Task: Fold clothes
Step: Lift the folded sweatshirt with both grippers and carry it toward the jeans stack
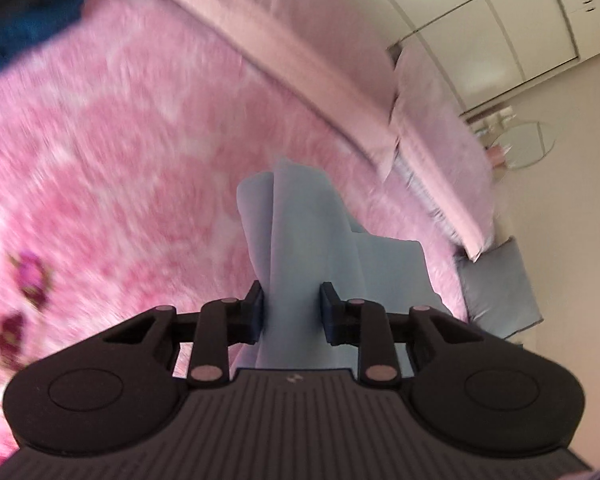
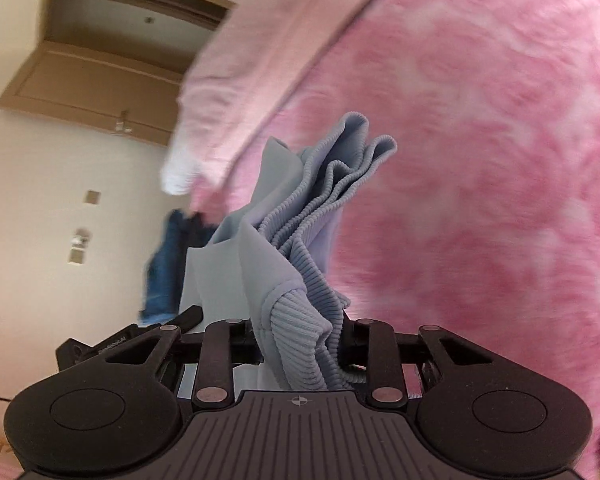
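Pink fills nearly everything around us: we are working over a bed covered by a fluffy blanket in mottled pink and white, blurred in both views.

Nearest to us in the left wrist view, our left gripper is clamped on a pale blue garment. The smooth cloth runs up between the two black fingers, which press it from either side, and rises beyond them in soft vertical folds above the blanket. A flat part of it spreads off to the right.

In the right wrist view, our right gripper is likewise closed on the same garment. Here the cloth looks different: a ribbed band, like a cuff or hem, is bunched between the fingers, and more ribbed edging ripples upward in wavy layers. Smooth pale blue fabric stands behind and to the left of it. The whole garment is held up off the bed between our two grippers.

Farther off in the left view, a paler pink border runs along the far edge of the blanket, with pink pillows and a grey-blue cushion beyond at the right. Dark blue clothing lies at the upper left corner. Farthest away are cream cupboards; the right view shows a brown door in a cream wall.
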